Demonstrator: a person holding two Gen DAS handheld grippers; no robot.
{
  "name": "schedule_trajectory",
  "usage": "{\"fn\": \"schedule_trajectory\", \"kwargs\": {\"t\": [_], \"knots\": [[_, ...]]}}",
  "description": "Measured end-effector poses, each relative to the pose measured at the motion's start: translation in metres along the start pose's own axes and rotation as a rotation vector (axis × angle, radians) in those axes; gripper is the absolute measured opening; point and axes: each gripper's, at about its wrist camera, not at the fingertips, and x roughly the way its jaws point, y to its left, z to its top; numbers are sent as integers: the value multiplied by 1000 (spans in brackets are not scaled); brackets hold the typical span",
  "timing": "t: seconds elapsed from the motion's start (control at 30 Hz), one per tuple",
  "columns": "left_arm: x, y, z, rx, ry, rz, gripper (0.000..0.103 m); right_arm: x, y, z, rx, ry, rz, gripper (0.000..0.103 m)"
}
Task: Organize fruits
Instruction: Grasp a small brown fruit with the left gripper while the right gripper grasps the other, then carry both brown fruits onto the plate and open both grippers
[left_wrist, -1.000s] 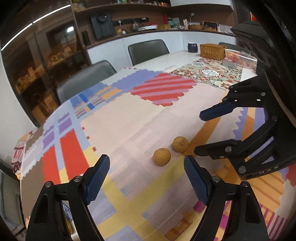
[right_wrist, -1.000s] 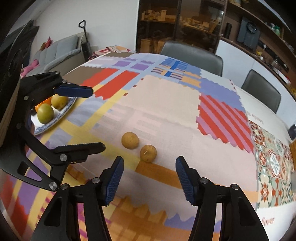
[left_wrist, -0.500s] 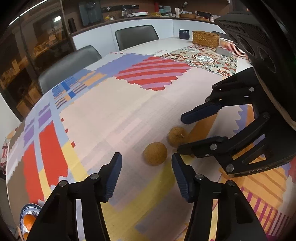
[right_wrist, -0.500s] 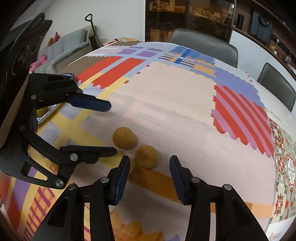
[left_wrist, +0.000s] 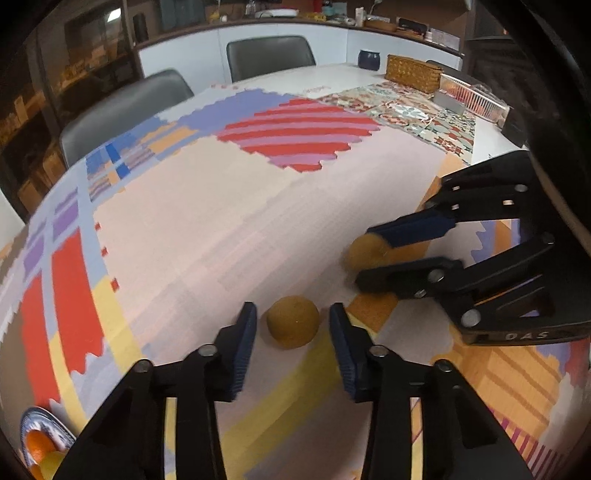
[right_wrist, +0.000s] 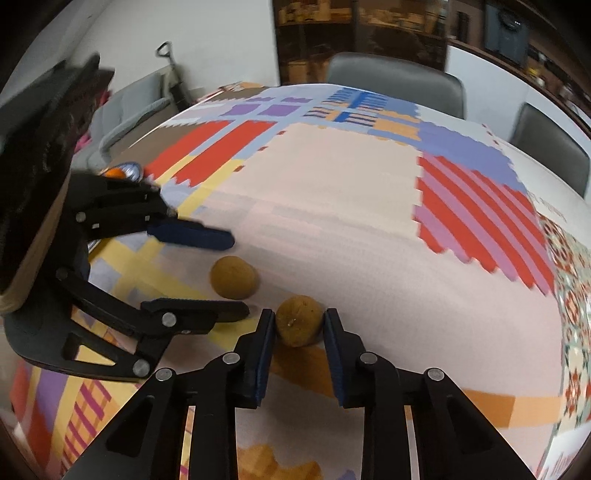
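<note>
Two round brown fruits lie close together on the patchwork tablecloth (left_wrist: 221, 229). The left fruit (left_wrist: 293, 321) sits between the blue pads of my left gripper (left_wrist: 291, 308), whose jaws are closing; a thin gap still shows on each side. From the right wrist view, that left gripper (right_wrist: 238, 274) straddles the same fruit (right_wrist: 233, 277) without touching it. My right gripper (right_wrist: 299, 314) is shut on the other fruit (right_wrist: 299, 325), both pads against its sides. In the left wrist view this right gripper (left_wrist: 365, 257) pinches its fruit (left_wrist: 364, 254).
A patterned plate (left_wrist: 37, 424) holding an orange and a yellow fruit sits at the table's near left; its rim (right_wrist: 127, 170) shows behind the left gripper. At the far end stand a wicker basket (left_wrist: 413, 74), a white wire basket (left_wrist: 469, 96) and a dark pot (left_wrist: 368, 59). Grey chairs (left_wrist: 271, 55) line the far side.
Both grippers have sunk toward the table and come up around the fruits while their jaws narrowed. The right pads have closed onto their fruit.
</note>
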Motion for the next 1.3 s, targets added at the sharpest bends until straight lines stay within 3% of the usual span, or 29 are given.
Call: {"fn": "schedule_trajectory", "kwargs": {"t": [0.1, 0.2, 0.5, 1.3], "knots": [[-1, -1, 0, -26, -2, 4, 28, -7, -5, -4, 43, -16, -34, 28], [-6, -1, -3, -62, -7, 8, 28, -14, -5, -9, 68, -30, -59, 28], [-50, -12, -16, -164, -73, 64, 28, -43, 10, -17, 122, -94, -32, 28], [-170, -16, -88, -354, -259, 228, 28, -106, 99, -19, 47, -245, 25, 28]]}}
